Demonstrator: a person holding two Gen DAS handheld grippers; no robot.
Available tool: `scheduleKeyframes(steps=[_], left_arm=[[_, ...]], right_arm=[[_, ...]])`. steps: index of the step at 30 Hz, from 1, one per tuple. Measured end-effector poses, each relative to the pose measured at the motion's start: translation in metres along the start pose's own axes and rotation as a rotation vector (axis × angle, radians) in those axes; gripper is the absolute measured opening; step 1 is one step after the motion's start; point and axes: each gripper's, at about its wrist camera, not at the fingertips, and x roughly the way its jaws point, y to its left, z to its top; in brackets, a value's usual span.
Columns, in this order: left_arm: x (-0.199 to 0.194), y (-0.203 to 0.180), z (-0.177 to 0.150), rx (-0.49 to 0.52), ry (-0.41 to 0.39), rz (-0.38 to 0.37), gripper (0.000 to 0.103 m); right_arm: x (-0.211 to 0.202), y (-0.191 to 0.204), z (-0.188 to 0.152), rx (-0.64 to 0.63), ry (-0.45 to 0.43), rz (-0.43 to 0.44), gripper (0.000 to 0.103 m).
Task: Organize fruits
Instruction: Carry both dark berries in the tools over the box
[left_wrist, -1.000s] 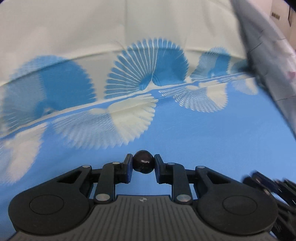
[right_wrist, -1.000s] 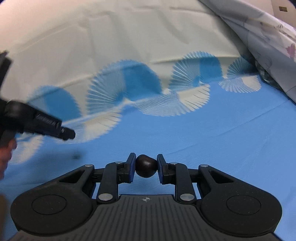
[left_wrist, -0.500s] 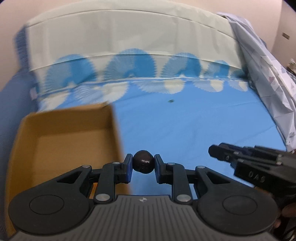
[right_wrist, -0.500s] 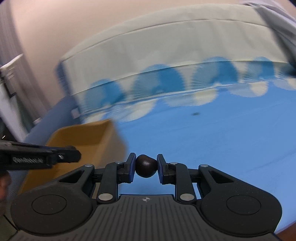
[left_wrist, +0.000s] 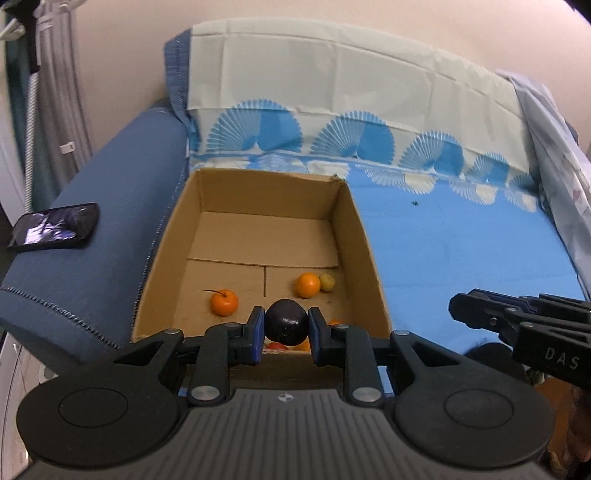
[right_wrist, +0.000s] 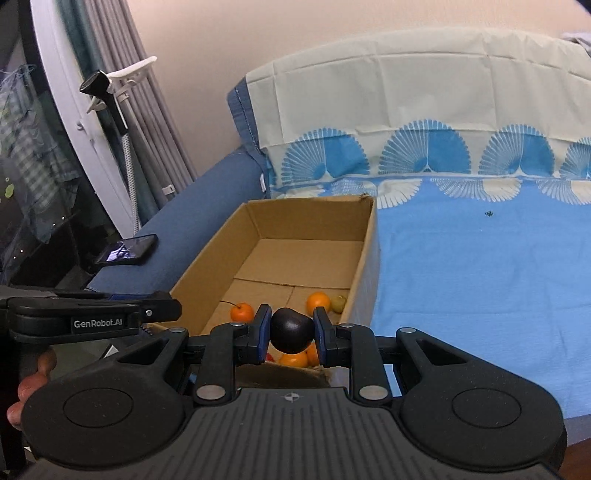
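Compared with half a second ago, both views have swung to take in the whole cardboard box (left_wrist: 364, 236), which was then only a blurred corner at the left edge; the fruit lying in it now shows. Far left in the left wrist view, a phone (left_wrist: 55, 226) lies on the blue sofa arm (left_wrist: 110, 206). The open box sits just beside that arm on the blue patterned sheet (left_wrist: 461, 251). On the box floor: an orange with a stem (left_wrist: 224, 302) at left, well apart from a second orange (left_wrist: 307, 285) that touches a small yellow-green fruit (left_wrist: 327, 283) near the right wall; more orange and red fruit shows at the near wall, mostly hidden behind the fingers. The left claw (left_wrist: 286, 328) is narrowed around a dark round fruit (left_wrist: 286, 326), both blue pads pressing its sides, held over the near edge of the box as before. The right claw (right_wrist: 291, 329) pinches a second dark fruit (right_wrist: 291, 329) the same way, unchanged in grip, above the near right corner of the box. A small dark speck (left_wrist: 415, 202) lies on the sheet to the right of the box. Each tool appears at the edge of the other's view.
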Motion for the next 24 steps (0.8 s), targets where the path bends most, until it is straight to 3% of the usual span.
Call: scheduleKeyframes(steps=[11, 24], left_arm=[[-0.029, 0.002, -0.004, -0.015, -0.067, 0.003, 0.027], [-0.013, 0.014, 0.004, -0.047, -0.048, 0.010, 0.027]], right_arm=[[-0.022, 0.015, -0.003, -0.022, -0.049, -0.009, 0.025], [-0.012, 0.019, -0.002, -0.047, -0.021, -0.017, 0.025]])
